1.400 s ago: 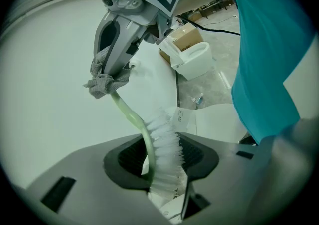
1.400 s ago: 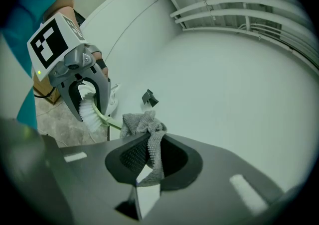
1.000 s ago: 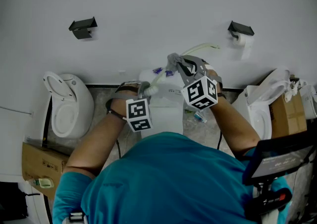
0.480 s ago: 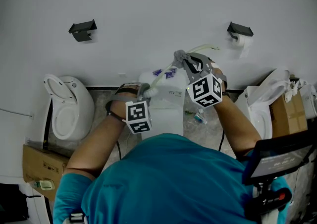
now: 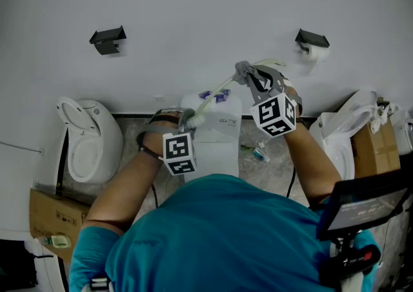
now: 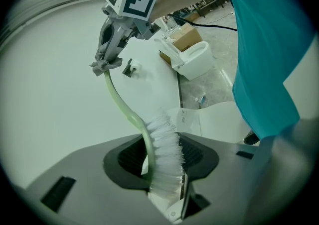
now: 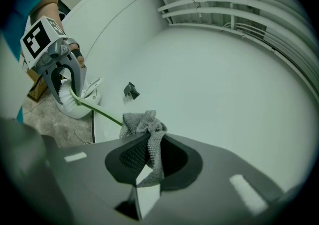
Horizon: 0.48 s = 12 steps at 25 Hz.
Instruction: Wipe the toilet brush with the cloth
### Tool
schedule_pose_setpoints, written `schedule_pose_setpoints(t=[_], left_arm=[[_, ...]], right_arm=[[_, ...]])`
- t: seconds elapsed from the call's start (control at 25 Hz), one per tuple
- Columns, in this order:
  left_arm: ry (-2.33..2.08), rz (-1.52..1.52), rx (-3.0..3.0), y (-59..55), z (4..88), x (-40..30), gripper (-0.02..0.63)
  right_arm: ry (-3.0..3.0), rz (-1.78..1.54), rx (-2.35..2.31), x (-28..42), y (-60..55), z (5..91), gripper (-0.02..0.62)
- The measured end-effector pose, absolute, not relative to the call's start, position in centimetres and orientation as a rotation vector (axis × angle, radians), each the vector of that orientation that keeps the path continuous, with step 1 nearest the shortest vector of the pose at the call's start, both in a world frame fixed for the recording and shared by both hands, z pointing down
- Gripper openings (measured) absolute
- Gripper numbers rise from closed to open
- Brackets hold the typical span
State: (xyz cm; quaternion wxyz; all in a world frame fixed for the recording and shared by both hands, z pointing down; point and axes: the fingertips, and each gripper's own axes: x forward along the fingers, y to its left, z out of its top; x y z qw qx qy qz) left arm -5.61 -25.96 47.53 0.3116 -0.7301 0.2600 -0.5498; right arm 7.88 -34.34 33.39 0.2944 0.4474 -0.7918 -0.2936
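**A:** Head view: where is the toilet brush (image 5: 195,118)?

**B:** Centre frame, over the toilet tank (image 5: 216,139). The left gripper (image 5: 191,117) pinches its bristle end. The handle slants up and right into the cloth (image 5: 244,72), which the right gripper (image 5: 248,75) clamps. The pale handle tip shows beyond, toward upper right.

**A:** Left gripper view?

**B:** Jaws closed on the bristle head, lower centre. The long axis curves away to upper left and ends in the bunched cloth.

**A:** Right gripper view?

**B:** Jaws pressed on the cloth, centre. The green handle runs off to middle left, to the bristles in the left gripper. Judgement: the next stroke slides along that axis, right hand working.

**A:** Writing?

**B:** Square markers on the cubes (image 5: 276,115) only; the tank's small label is unreadable
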Motion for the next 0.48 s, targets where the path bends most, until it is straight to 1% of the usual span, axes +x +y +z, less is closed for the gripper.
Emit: schedule_pose_setpoints(t=[0.48], left_arm=[[0.687,-1.451,-1.916,-25.7,47.5,-5.9,0.173]], right_arm=[[-2.051,-0.760,1.270,11.2,-35.4,32.4,0.046]])
